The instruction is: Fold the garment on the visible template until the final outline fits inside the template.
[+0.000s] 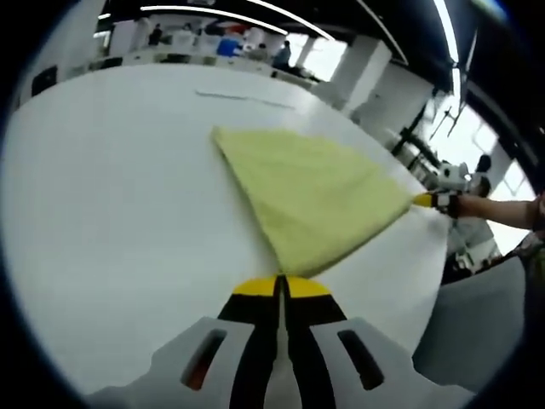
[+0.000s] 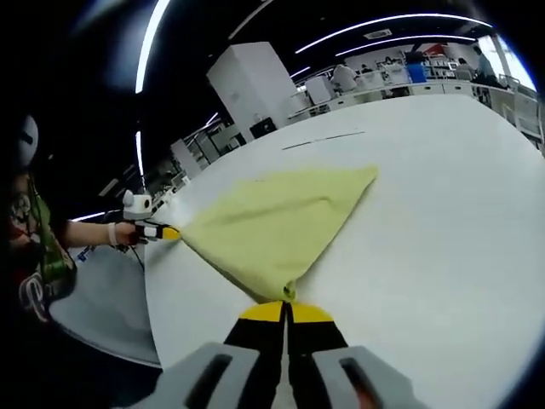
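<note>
On the white table, grippers pinch a soft yellow triangular garment.

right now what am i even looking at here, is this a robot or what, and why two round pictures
No robot: a person holds a two-jaw tool in each hand, and a fisheye camera rides on each one. The left gripper view looks along the left tool; the right gripper view looks along the right tool. Each is shut on a corner of a yellow cloth, stretched between them over a white table. Each view also catches the other tool at the cloth's far corner, with the person's arm behind it.
</note>
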Demonstrator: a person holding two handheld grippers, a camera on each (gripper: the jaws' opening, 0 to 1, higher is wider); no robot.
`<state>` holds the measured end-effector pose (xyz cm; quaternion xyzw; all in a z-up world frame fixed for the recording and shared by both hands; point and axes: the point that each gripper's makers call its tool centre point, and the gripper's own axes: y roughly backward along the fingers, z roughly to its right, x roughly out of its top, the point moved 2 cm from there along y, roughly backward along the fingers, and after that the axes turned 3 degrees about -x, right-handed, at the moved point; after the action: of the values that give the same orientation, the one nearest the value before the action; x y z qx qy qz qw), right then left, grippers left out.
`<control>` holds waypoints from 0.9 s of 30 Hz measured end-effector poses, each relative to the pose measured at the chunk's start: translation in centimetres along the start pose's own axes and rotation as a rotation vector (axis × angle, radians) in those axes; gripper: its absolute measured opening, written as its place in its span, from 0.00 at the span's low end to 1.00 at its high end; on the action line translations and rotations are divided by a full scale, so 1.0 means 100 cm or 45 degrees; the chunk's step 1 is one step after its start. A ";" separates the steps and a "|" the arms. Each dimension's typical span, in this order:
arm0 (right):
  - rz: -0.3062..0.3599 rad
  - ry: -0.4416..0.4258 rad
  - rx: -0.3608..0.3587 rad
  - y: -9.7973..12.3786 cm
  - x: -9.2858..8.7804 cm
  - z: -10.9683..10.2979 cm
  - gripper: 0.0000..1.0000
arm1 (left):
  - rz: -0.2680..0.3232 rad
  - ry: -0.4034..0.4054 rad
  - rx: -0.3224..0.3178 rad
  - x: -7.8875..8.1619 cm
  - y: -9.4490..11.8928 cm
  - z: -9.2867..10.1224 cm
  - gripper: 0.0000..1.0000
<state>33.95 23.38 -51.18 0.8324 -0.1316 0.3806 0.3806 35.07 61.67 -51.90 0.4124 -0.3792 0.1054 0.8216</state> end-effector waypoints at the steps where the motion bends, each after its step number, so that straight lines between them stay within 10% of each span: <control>1: 0.007 -0.001 0.000 0.001 0.001 -0.001 0.00 | 0.000 0.008 0.000 0.000 0.001 0.000 0.08; 11: 0.141 0.061 -0.106 0.025 0.026 0.009 0.31 | 0.101 -0.029 0.025 0.019 0.020 -0.005 0.38; 21: 0.171 0.109 -0.133 0.026 0.038 0.000 0.83 | 0.145 -0.098 0.003 0.037 0.017 0.006 0.98; 27: 0.153 0.137 -0.164 0.027 0.034 0.002 1.00 | 0.130 -0.128 -0.022 0.037 0.017 0.013 0.99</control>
<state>34.93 21.63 -47.33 0.7751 -0.1850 0.4378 0.4164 36.09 61.22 -47.81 0.3903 -0.4413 0.1230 0.7986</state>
